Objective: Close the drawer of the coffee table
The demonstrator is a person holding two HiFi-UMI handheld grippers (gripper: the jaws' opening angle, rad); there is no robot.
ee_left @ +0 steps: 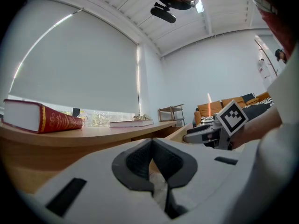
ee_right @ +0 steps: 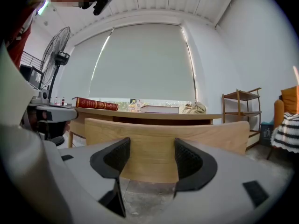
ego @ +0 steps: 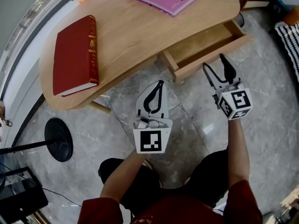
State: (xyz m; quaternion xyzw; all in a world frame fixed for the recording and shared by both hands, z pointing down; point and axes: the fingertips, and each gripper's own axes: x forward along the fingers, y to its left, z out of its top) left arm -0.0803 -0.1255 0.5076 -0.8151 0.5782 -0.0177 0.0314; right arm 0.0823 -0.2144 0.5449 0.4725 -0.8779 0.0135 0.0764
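Two grippers were held low before the coffee table (ego: 140,36), whose drawer (ego: 205,45) was found standing open at the table's right front. The right gripper (ee_right: 152,158) was released, its jaws set apart and aimed squarely at the drawer's wooden front; it was close, but contact could not be told. The left gripper (ee_left: 152,149) was clenched on nothing and pointed at the table edge beside the drawer. The approach was judged to be the step in hand. Next, the front would need to be pressed straight inward until flush.
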